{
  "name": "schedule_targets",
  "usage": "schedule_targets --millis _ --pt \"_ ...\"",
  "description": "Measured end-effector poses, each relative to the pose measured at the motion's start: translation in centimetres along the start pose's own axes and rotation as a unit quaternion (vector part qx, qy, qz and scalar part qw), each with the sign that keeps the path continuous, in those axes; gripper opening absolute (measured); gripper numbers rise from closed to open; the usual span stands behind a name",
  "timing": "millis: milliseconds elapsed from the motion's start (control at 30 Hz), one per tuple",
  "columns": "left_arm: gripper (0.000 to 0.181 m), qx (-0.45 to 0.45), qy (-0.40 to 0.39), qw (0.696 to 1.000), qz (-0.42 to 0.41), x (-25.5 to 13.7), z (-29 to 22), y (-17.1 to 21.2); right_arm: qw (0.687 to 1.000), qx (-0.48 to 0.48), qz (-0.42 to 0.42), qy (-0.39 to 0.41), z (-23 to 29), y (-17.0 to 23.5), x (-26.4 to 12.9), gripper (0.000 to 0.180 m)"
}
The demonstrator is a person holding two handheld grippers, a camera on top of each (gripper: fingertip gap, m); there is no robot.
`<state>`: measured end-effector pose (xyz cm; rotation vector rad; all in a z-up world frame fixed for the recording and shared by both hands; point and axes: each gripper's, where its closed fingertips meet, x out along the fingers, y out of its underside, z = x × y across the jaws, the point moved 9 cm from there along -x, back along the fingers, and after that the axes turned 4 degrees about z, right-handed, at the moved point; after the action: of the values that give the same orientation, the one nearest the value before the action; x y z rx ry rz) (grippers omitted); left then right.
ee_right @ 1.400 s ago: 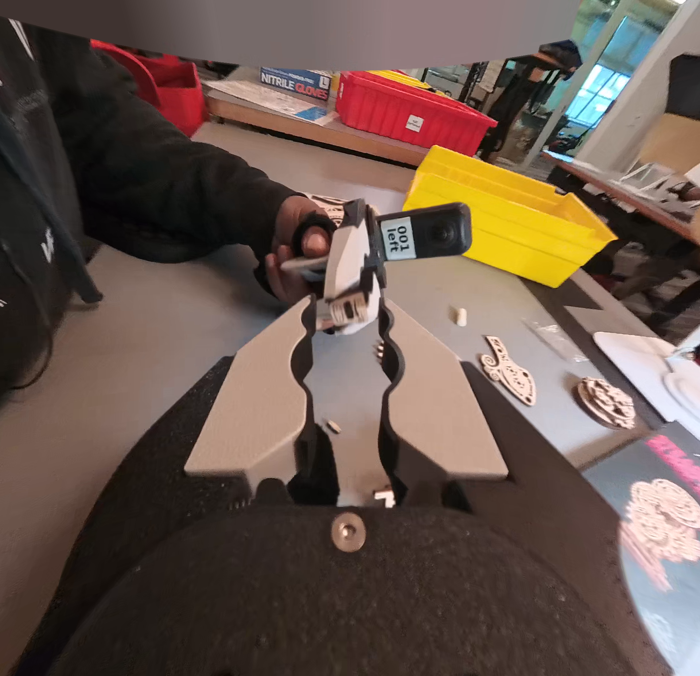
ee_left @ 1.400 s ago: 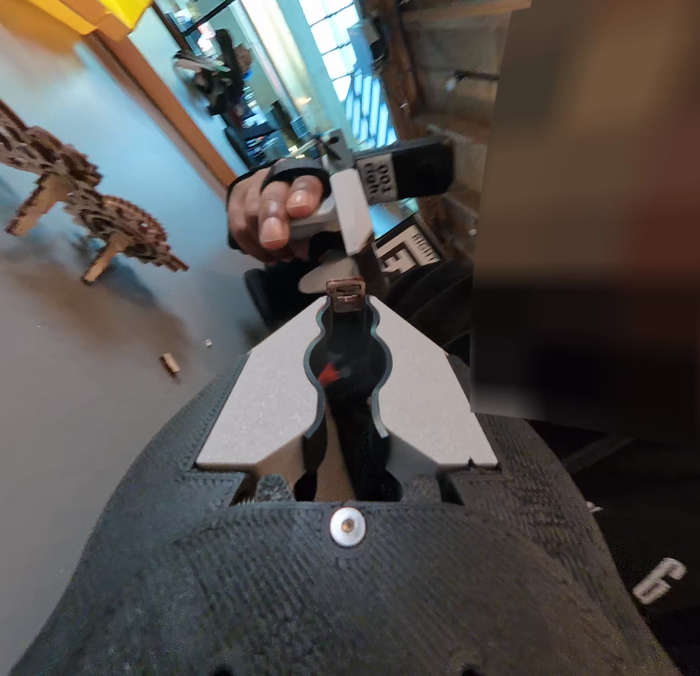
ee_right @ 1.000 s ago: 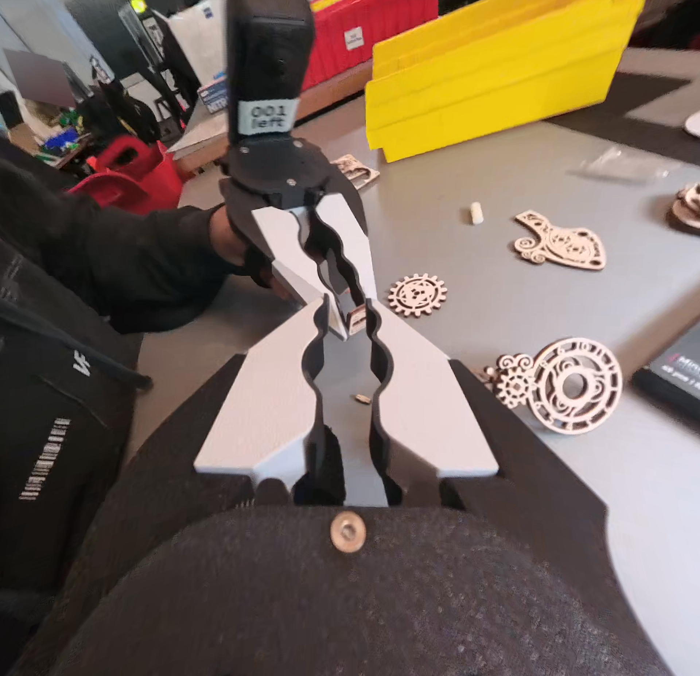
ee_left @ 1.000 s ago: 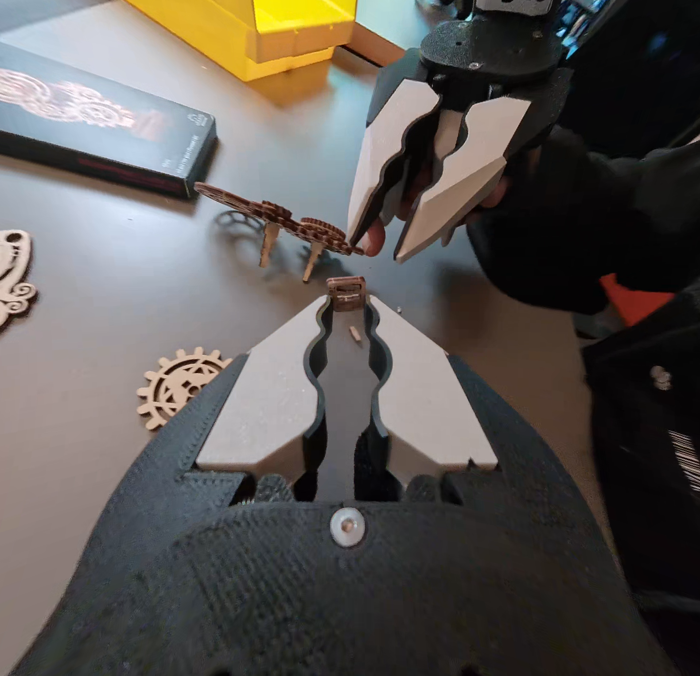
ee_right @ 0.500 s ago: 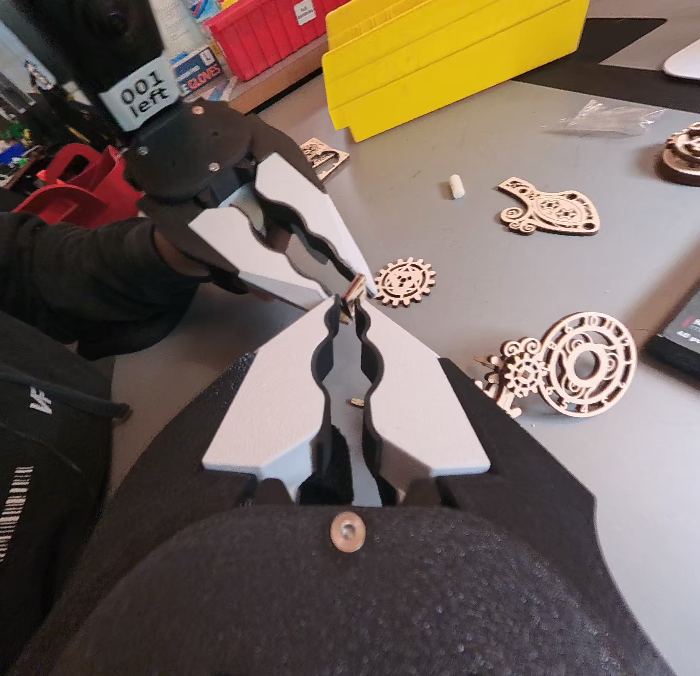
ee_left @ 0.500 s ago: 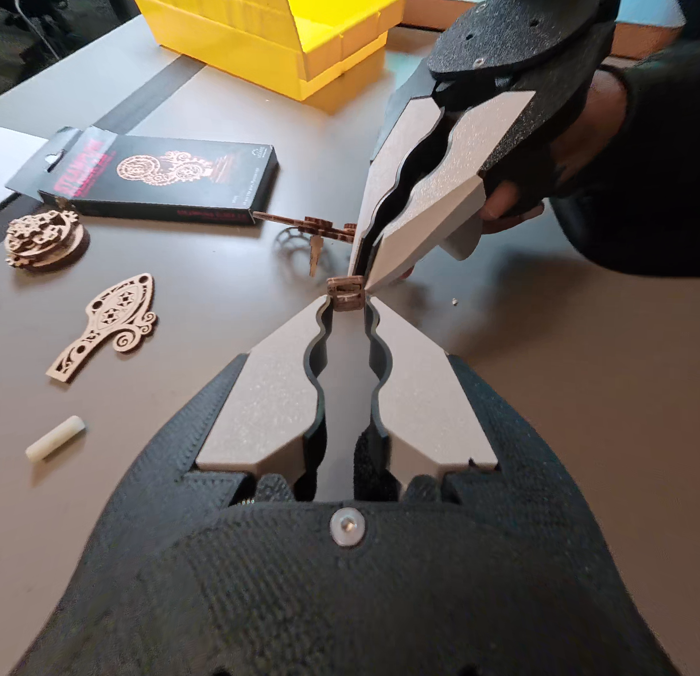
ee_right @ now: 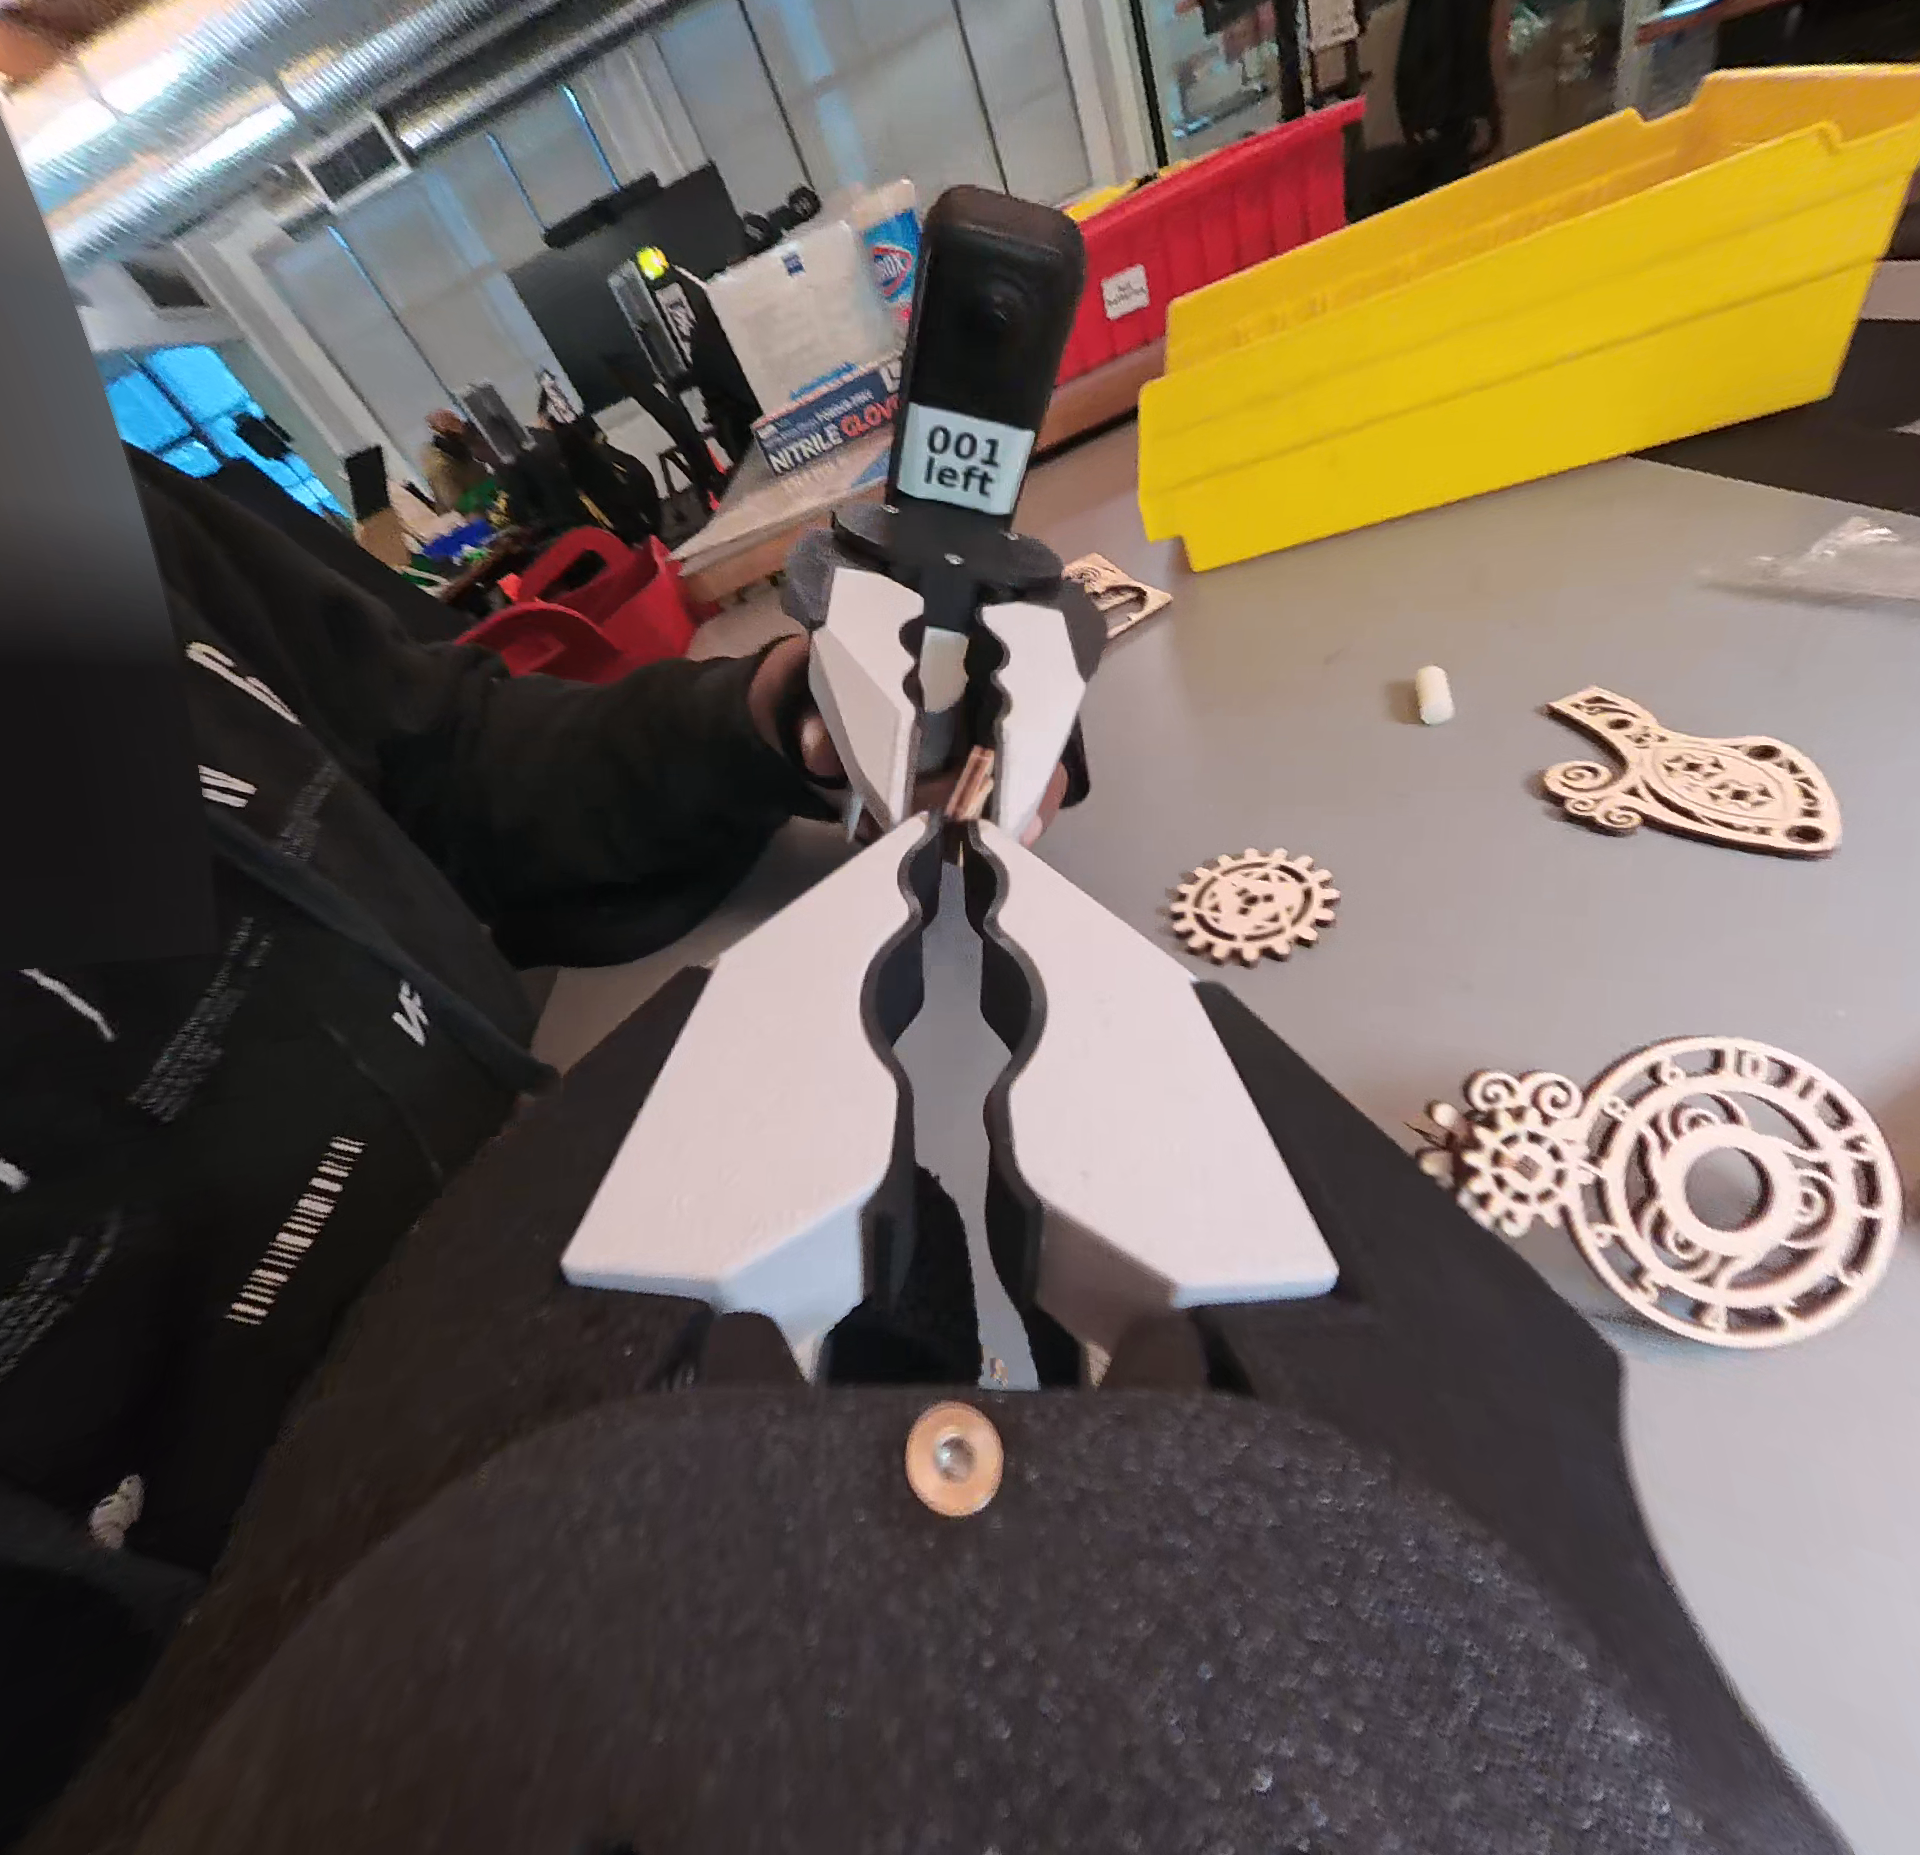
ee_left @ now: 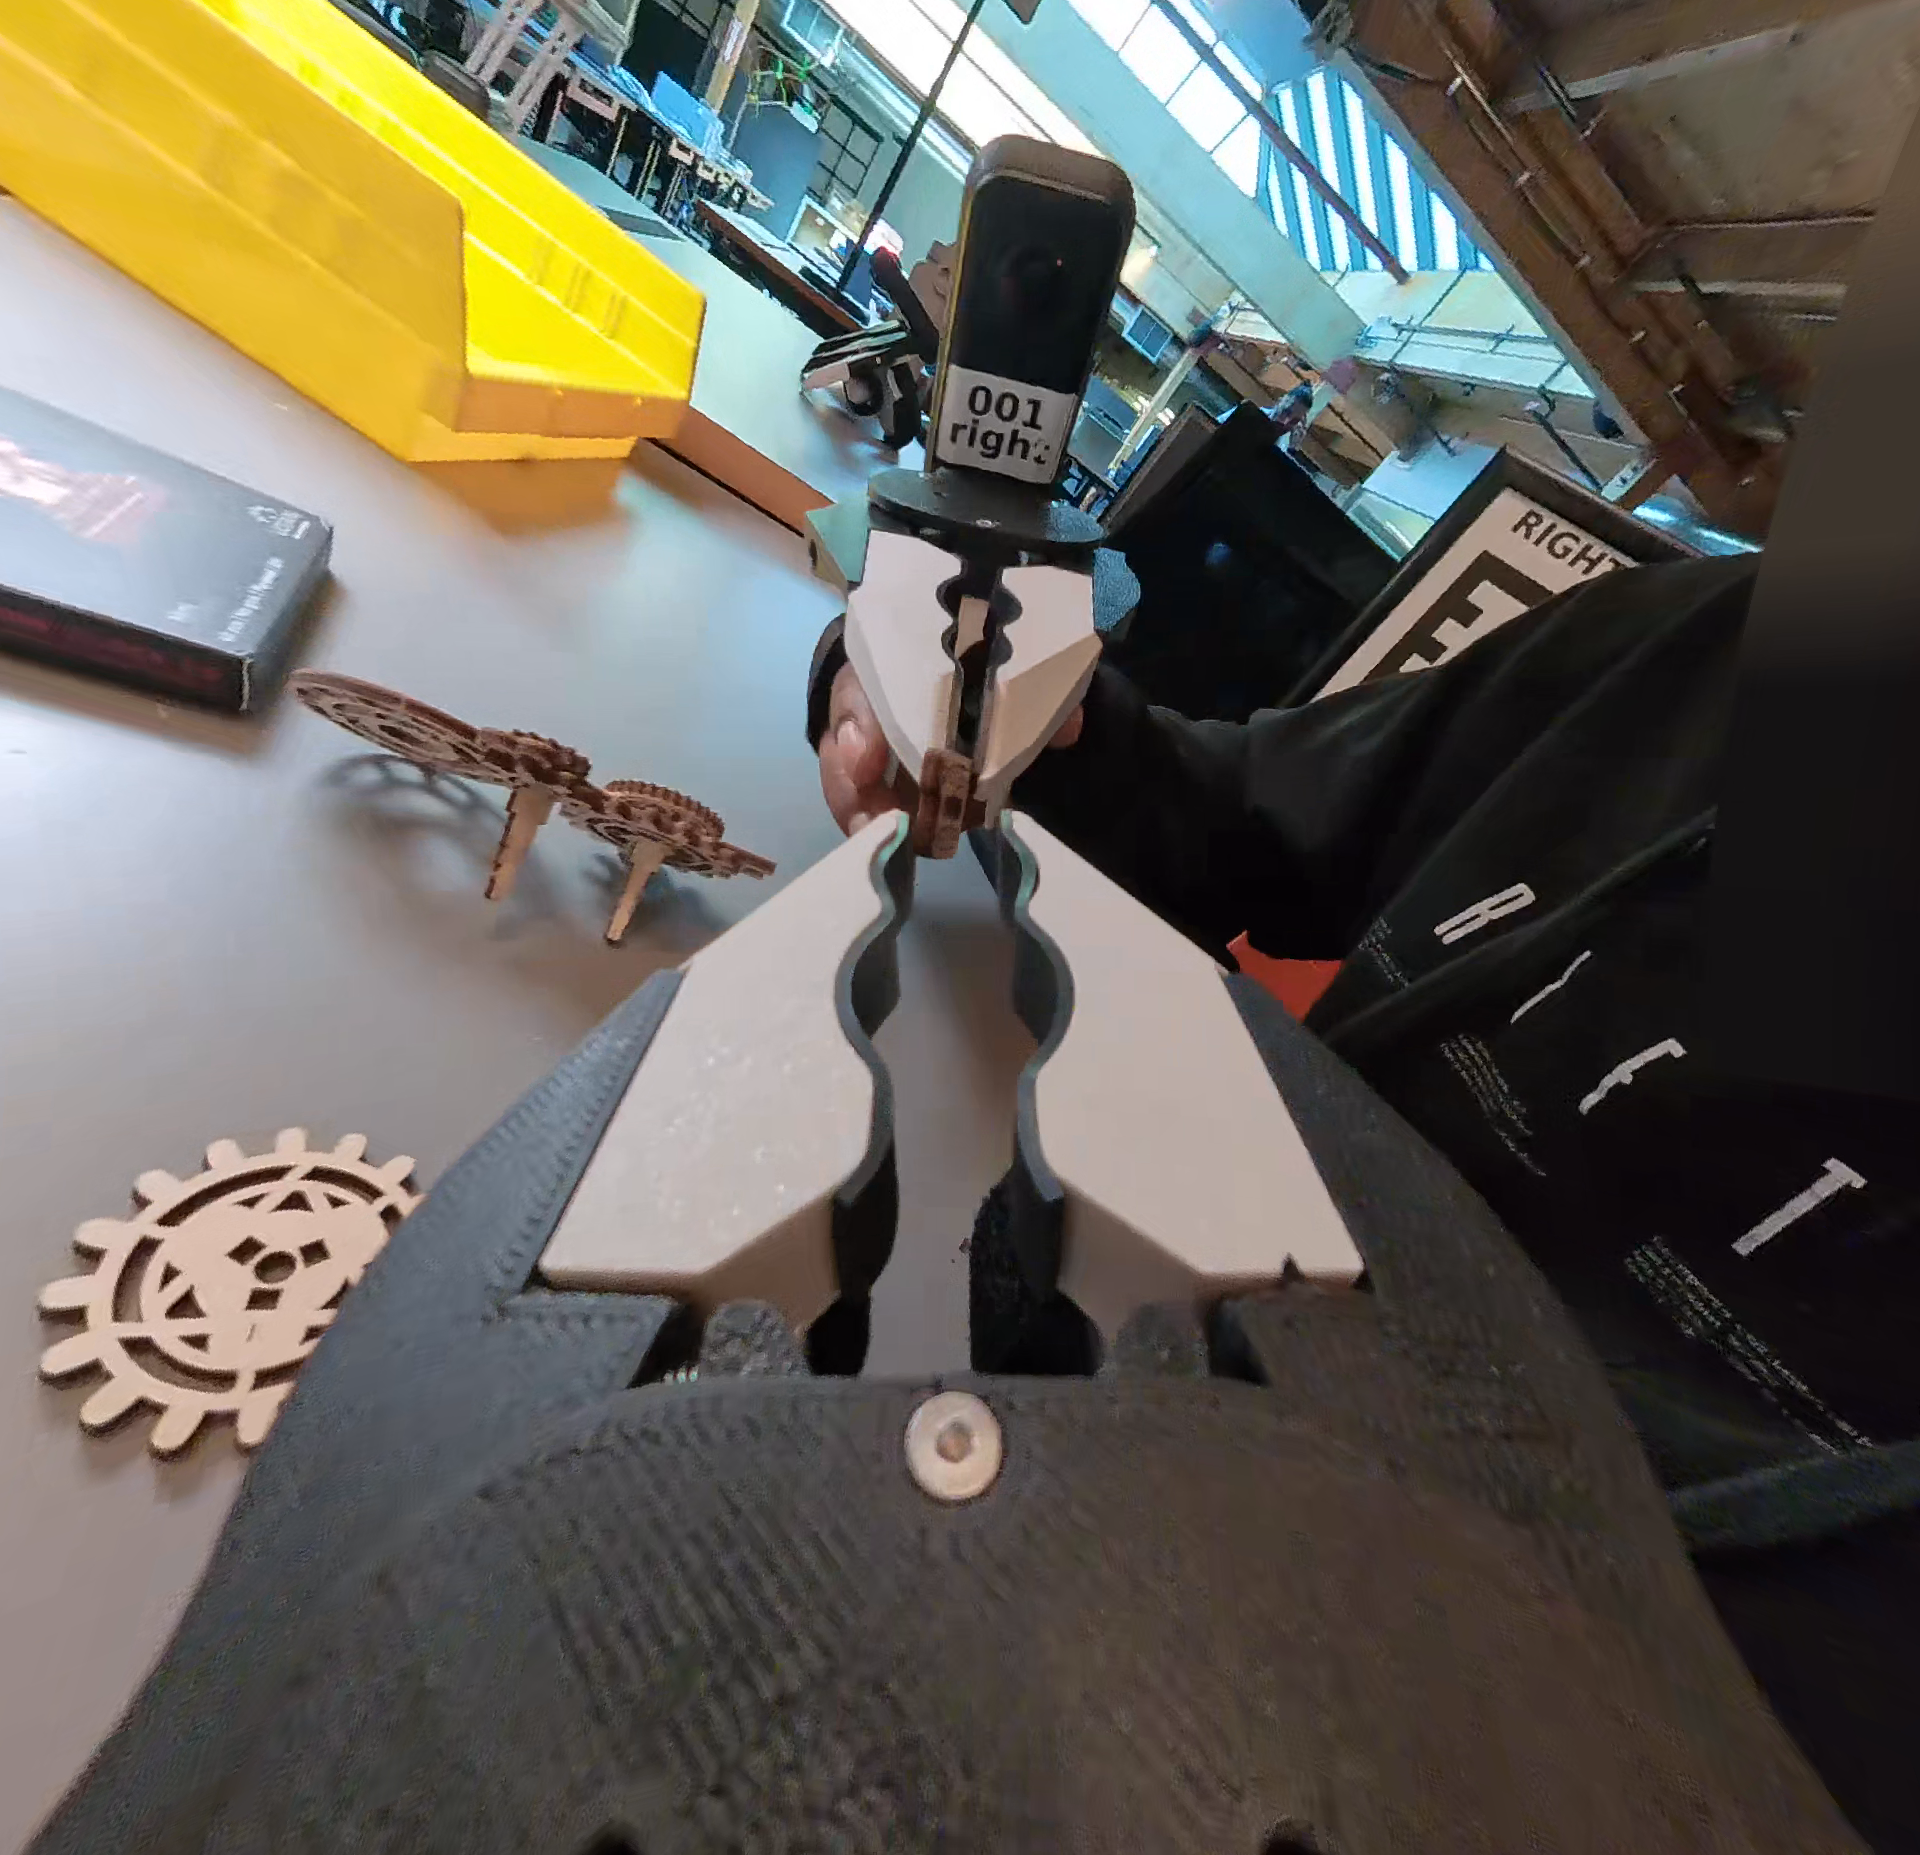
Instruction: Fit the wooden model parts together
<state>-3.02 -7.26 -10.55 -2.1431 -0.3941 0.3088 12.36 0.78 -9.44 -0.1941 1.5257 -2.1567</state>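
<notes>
the right gripper [ee_right: 951,837] pinches a small wooden piece [ee_left: 943,806] at its jaw tips; the left gripper [ee_left: 954,847] (jaws spread) faces it tip to tip, the piece between its tips.

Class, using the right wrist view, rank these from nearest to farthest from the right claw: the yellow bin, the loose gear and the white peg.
1. Loose gear, on the table just right of the right claw, which pinches a small wooden piece.
2. White peg, farther back and right.
3. Yellow bin, farthest back, right.
</notes>
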Motion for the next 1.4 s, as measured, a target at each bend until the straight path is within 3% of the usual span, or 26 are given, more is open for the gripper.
schedule_targets --millis 233,400,600,900,1200,1400 --pt "0.002 0.063 -0.006 0.998 0.025 0.2 -0.9 -0.1 0.999 -0.041 -0.006 -0.006 0.6 -0.2 0.0 0.001" --pt "0.002 0.101 0.102 0.988 0.056 0.8 -2.3 0.6 0.989 -0.136 -0.005 -0.058 2.9 -0.4 0.1 0.023" --pt "0.001 0.093 0.230 0.968 0.036 1.2 -3.2 1.2 0.979 -0.174 -0.003 -0.109 5.0 -0.1 1.1 0.021" --pt "0.001 0.070 0.292 0.953 0.037 1.1 -3.3 1.5 0.973 -0.198 -0.017 -0.114 6.2 -0.4 1.1 0.015" --pt "0.002 0.037 0.288 0.956 0.034 1.1 -2.9 1.4 0.978 -0.175 -0.015 -0.108 6.1 -0.5 1.3 0.011" --pt "0.017 0.023 0.175 0.984 0.001 0.4 -1.1 0.6 0.987 -0.153 -0.023 -0.032 4.4 -0.9 0.9 0.011"
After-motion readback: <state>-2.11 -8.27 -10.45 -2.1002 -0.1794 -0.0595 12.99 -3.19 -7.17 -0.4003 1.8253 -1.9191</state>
